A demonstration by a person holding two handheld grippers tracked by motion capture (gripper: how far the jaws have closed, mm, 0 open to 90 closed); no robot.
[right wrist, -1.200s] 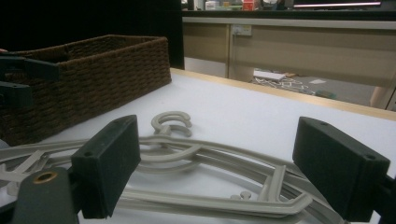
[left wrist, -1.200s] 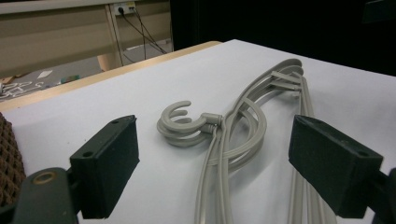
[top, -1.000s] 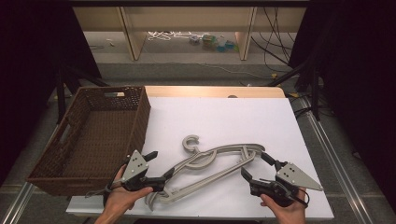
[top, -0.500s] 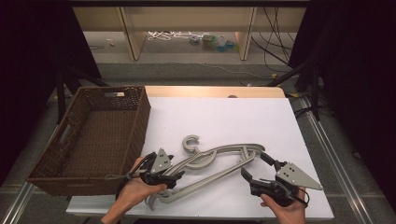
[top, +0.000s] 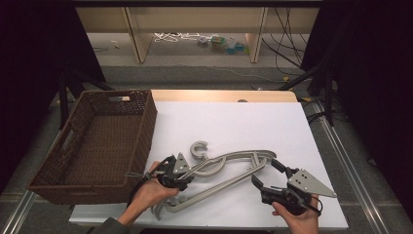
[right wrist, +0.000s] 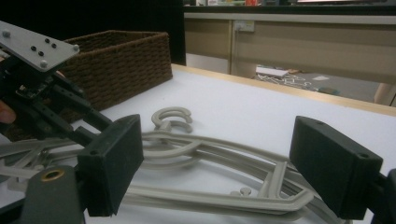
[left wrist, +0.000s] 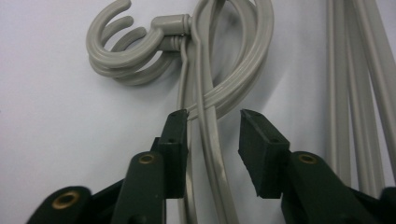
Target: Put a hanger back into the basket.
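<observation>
Jaws on the left gripper [left wrist: 211, 122] stand partly open, straddling the thin bars of the grey hangers [top: 229, 168] just below the stacked hooks [left wrist: 123, 49]; the left pad looks to be touching a bar, the right pad stands clear, so nothing is clamped yet. To the left of all this, the wicker basket [top: 92, 146] sits at the edge of the white table [top: 253, 122], near the left hand [top: 148, 192]. The hangers lie flat near the table's front edge, a few nested together, hooks pointing away from the person. Farther right, the right gripper [top: 265, 173] is spread wide around the hangers' far shoulder without touching them. The hangers appear to be moulded plastic: probably light, stiff and rather smooth, so a loose stack could fan apart or slide in the pads. The neck under the hooks, where the bars bunch, seems the soundest place to pinch, with the shoulder end steadied from the right.
</observation>
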